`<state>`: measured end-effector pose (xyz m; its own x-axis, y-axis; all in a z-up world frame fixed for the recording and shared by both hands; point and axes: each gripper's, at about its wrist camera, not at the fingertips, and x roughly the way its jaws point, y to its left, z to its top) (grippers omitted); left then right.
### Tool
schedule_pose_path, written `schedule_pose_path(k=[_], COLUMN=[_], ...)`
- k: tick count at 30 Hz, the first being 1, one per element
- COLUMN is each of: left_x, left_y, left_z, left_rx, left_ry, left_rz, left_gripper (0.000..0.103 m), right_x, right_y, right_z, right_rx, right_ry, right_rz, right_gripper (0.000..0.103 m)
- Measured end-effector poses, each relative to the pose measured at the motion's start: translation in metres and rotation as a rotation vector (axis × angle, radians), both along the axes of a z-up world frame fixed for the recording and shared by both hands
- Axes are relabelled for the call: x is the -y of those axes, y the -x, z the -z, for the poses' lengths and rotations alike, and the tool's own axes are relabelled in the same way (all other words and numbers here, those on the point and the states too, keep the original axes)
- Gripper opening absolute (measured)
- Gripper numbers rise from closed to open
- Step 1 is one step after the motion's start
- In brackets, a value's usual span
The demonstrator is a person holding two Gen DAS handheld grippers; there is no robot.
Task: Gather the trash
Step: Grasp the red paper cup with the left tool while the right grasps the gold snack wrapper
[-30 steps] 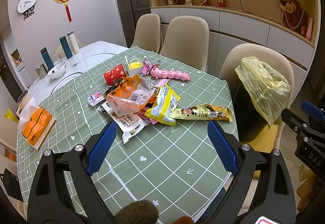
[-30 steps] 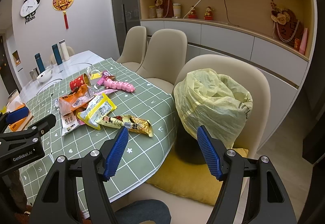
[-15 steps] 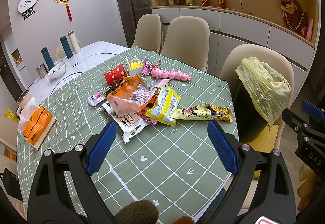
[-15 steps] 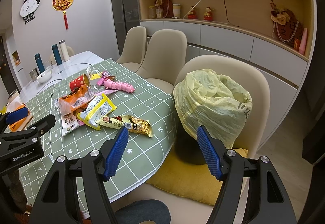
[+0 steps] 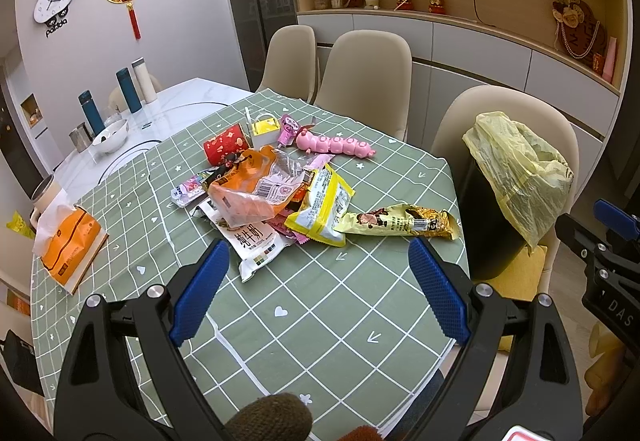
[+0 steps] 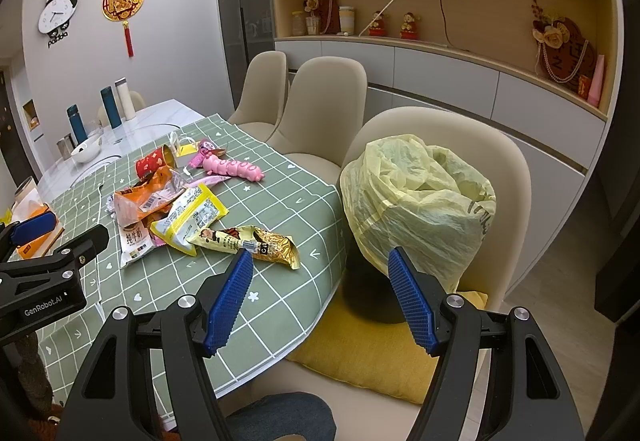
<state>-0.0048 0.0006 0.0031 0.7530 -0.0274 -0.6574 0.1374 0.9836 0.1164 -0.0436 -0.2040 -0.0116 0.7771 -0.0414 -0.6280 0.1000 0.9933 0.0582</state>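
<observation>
A heap of snack wrappers (image 5: 272, 197) lies on the green checked tablecloth (image 5: 320, 313); it also shows in the right wrist view (image 6: 172, 209). A gold-brown wrapper (image 5: 396, 223) lies nearest the table's right edge, also in the right wrist view (image 6: 248, 241). A dark bin lined with a yellow bag (image 6: 416, 201) stands on a chair beside the table, also in the left wrist view (image 5: 516, 169). My left gripper (image 5: 318, 289) is open and empty above the cloth, short of the heap. My right gripper (image 6: 320, 297) is open and empty, between the table edge and the bin.
A pink caterpillar toy (image 5: 336, 145), a red can (image 5: 224, 149) and a small yellow box (image 5: 264, 129) lie behind the heap. An orange tissue pack (image 5: 68, 245) sits at the left. Flasks (image 5: 128, 89) and a bowl (image 5: 108, 137) stand far left. Beige chairs (image 5: 368, 77) line the far side.
</observation>
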Motion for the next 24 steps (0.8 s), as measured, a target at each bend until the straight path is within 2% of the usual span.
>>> schedule_pose_path(k=[4,8,11,14,17,21,24], left_x=[0.000,-0.008,-0.022,-0.035,-0.051,-0.083,-0.108], left_y=[-0.007,-0.024,-0.041,-0.058,-0.073,-0.094,-0.112], left_z=[0.005,0.012,0.018,0.026,0.038,0.050,0.044], left_rx=[-0.028,-0.082,-0.096,-0.095,-0.110,-0.144,-0.108], left_ry=[0.014,0.076,0.113,0.103,0.110,0.170,0.218], left_rz=[0.008,0.043,0.039,0.026,0.014,0.001,-0.019], left_gripper=[0.087,0.087,0.087,0.087,0.087,0.087,0.087], right_x=[0.002,0.002,0.004,0.003,-0.005,-0.024,-0.031], right_y=[-0.007,-0.021,-0.037,-0.059,-0.077,-0.101,-0.110], right_z=[0.004,0.014,0.025,0.036,0.044,0.055,0.057], right_rx=[-0.014,-0.042,-0.068,-0.096,-0.113,-0.149,-0.152], right_ry=[0.008,0.027,0.013,-0.022,0.002,0.054,0.050], right_rz=[0.003,-0.015,-0.045,-0.101,-0.145,-0.214,-0.237], right_gripper=[0.066,0.066,0.066,0.066,0.066,0.066,0.066])
